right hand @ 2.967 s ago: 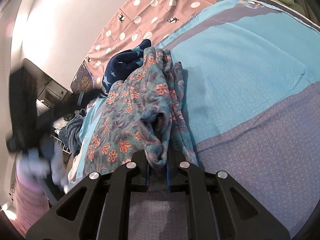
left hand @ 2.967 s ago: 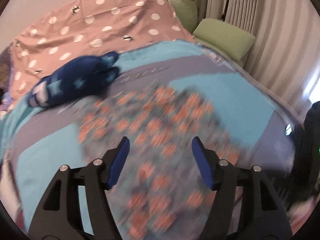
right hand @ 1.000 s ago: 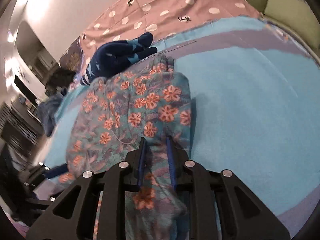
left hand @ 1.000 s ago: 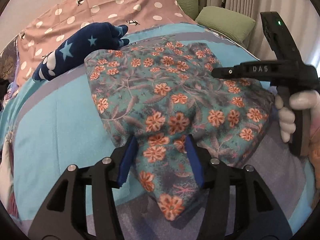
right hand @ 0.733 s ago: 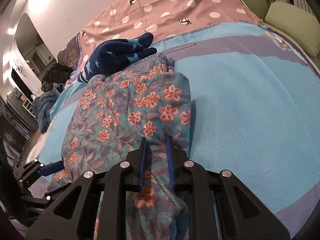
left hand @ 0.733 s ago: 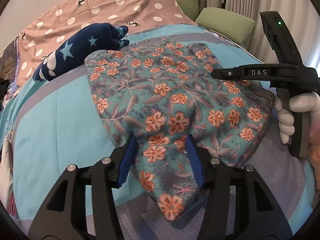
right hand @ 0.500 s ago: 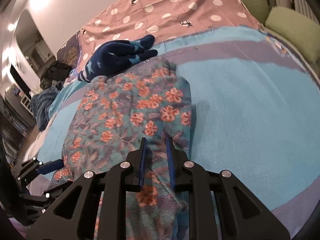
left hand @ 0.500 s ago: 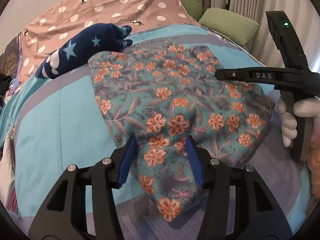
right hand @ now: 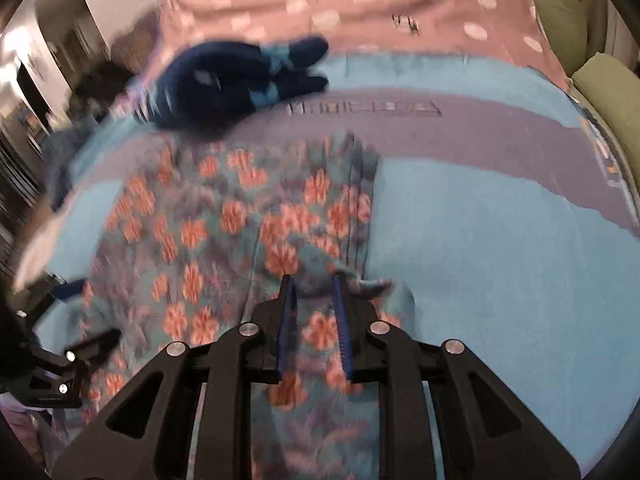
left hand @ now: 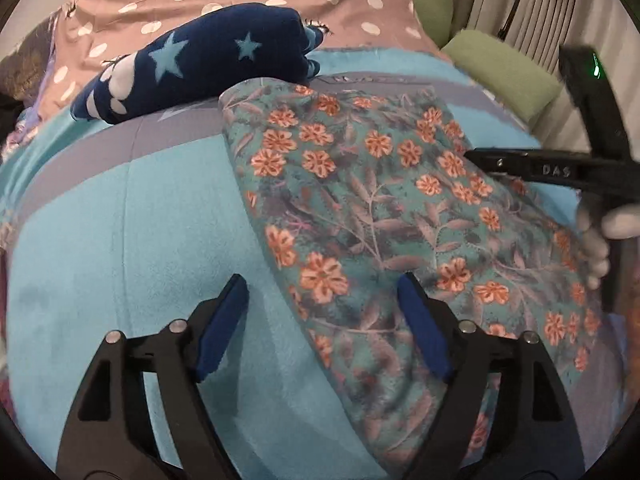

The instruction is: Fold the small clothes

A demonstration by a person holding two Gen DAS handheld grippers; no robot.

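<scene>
fabric here is soft, limp fleece: the floral garment (left hand: pixel 392 216) lies on the blue blanket (left hand: pixel 120 240). your left gripper (left hand: pixel 322 312) is opening, free; right gripper (right hand: pixel 314 308) pinches its hem. regrip at corners.

Two black handheld grippers with blue finger pads

The left black skeletal-frame gripper (left hand: pixel 320 312) has triangular cut-outs, silver screw heads and flat blue fingers (left hand: pixel 420 328). The right black gripper (right hand: pixel 314 304) matches it, with narrow ribbed blue fingers (right hand: pixel 342 320); its side shows white "DAS" lettering, a green light and a white-gloved hand (left hand: pixel 600 240).
</scene>
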